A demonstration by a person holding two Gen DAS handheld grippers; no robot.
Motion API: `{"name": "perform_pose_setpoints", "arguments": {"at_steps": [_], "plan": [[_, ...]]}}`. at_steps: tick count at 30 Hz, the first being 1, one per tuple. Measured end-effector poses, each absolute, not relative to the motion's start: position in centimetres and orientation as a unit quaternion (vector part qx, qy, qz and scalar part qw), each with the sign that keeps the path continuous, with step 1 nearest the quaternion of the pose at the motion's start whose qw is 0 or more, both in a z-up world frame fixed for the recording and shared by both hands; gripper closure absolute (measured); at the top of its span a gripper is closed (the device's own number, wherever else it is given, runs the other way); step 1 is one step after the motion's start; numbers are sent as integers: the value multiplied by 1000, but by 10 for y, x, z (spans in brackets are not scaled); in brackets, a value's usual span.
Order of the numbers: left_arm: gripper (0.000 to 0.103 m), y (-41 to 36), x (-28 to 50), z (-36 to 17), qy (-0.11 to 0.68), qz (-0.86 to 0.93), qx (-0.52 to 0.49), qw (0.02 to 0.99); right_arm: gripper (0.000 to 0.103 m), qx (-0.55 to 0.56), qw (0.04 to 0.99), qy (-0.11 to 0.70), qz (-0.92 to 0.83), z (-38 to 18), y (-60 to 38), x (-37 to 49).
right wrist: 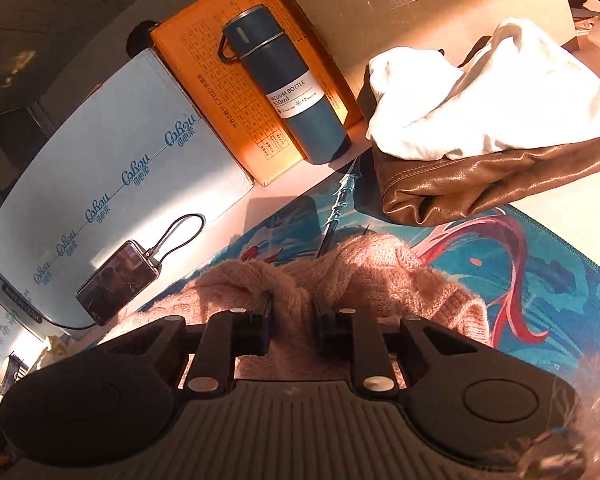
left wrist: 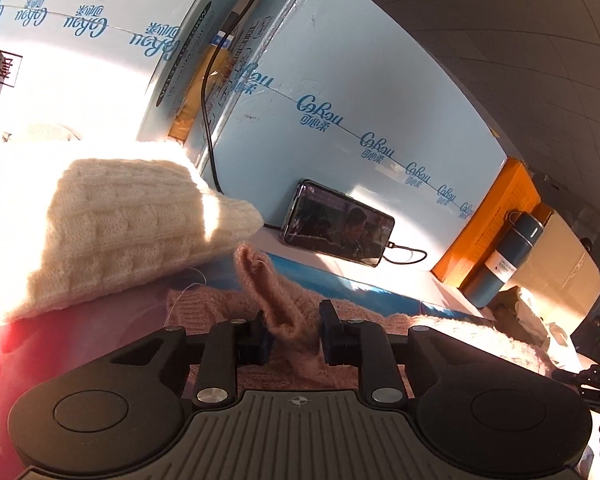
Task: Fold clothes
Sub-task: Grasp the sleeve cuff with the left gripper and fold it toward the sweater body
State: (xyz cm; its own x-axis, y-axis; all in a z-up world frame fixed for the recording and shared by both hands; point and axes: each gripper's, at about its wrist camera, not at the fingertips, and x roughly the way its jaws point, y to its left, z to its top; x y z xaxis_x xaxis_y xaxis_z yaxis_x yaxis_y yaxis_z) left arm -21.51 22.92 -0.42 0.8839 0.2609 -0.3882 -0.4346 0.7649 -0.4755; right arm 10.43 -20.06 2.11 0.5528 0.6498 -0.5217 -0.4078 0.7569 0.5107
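Presently the left tool (left wrist: 292, 330) is clamped on a raised ridge of the fuzzy pink knitted sweater (left wrist: 288, 300); the right tool (right wrist: 292, 316) likewise pinches a bunched fold of it (right wrist: 340, 276), evidently to lift one edge for folding. Beneath lies the teal patterned mat (right wrist: 540, 264) on the bench. Beyond the left tool, a cream cable-knit sweater (left wrist: 120, 232) sits folded aside. Farther, a dark phone (left wrist: 338, 224) leans against a pale blue carton (left wrist: 360, 80).
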Motion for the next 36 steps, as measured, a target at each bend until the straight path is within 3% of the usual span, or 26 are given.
{"name": "perform_pose_setpoints", "arguments": {"at_steps": [3,5,7,18,21,23,24,25,26,27,34,36], "plan": [[82,231,-215,-6,154,189,-290,925,75,136,876,358,293,27,-192,111],[82,231,-217,-5,152,194,-288,926,39,136,882,325,313,34,-188,104],[82,230,-218,-4,147,194,-284,927,29,122,886,295,338,42,-178,96],[84,233,-223,-3,159,218,-273,923,33,54,884,325,330,11,-118,98],[80,232,-225,0,158,228,-265,923,32,56,887,316,331,14,-120,94],[68,227,-236,8,127,237,-257,928,32,63,890,306,332,17,-126,88],[49,223,-241,13,114,254,-250,927,32,69,893,300,329,18,-130,86],[22,221,-245,16,107,276,-247,923,32,76,895,295,327,20,-134,83],[13,218,-249,18,101,297,-243,918,29,84,896,291,324,20,-139,81],[9,216,-250,19,102,307,-241,915,29,94,897,288,320,20,-143,79],[9,215,-214,5,208,293,-228,905,28,181,892,267,317,11,-158,72],[8,222,-213,0,205,289,-256,900,26,202,888,252,327,8,-159,70]]}}
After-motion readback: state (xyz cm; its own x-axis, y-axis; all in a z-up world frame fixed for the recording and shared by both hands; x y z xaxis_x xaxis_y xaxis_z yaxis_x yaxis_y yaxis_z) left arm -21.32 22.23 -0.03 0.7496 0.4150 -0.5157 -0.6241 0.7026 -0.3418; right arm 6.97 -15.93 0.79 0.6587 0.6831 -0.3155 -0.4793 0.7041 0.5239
